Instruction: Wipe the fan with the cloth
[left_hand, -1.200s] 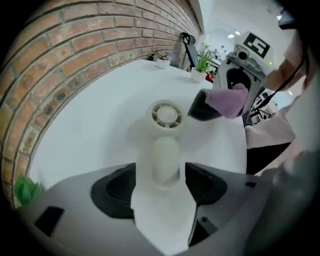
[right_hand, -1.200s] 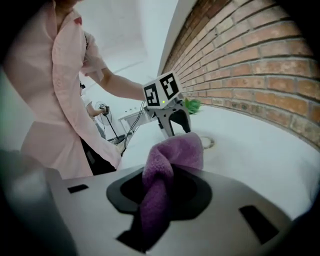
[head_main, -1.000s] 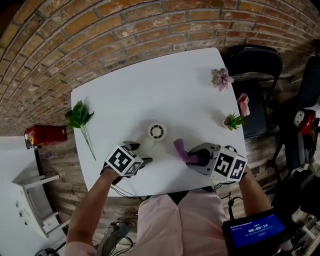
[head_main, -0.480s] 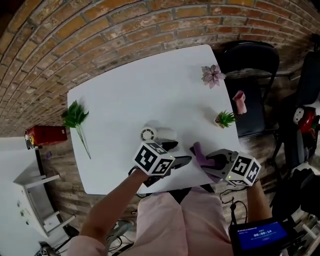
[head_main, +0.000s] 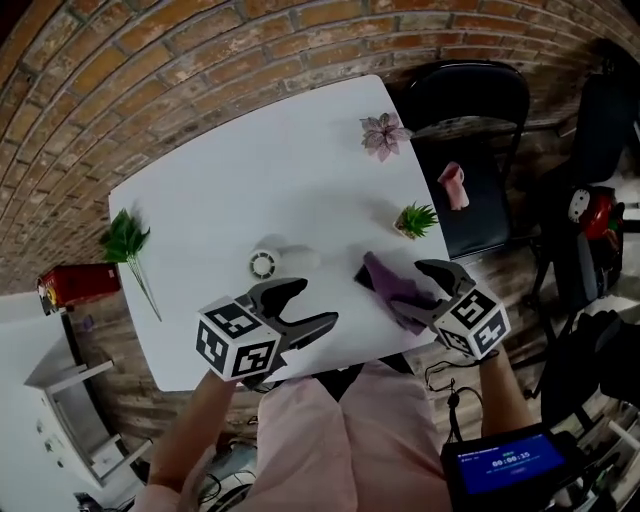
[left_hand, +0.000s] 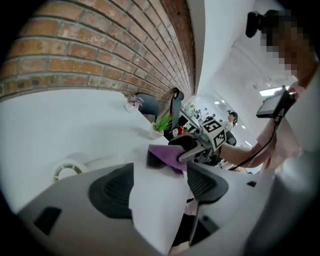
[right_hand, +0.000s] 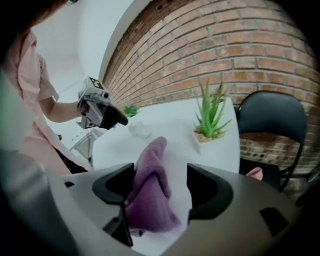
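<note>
Head view: round white fan (head_main: 264, 264), crumpled fuzzy purple cloth (head_main: 388, 281).

Overhead, two low views; common cloth (head_main: 388, 280)

1 white surface (head_main: 200, 190) carries 1 fan (head_main: 263, 264), 1 purple cloth (head_main: 392, 283), 1 potted plant (head_main: 414, 219), 1 pink flower (head_main: 383, 135) and 1 leafy green sprig (head_main: 124, 240). Beside it are 1 black chair (head_main: 465, 95) with 1 pink item (head_main: 453, 185) on its seat, and 1 red object (head_main: 78, 283).

Left gripper (head_main: 318, 302) agape; right gripper (head_main: 415, 290) opening around cloth (head_main: 383, 274).
</note>
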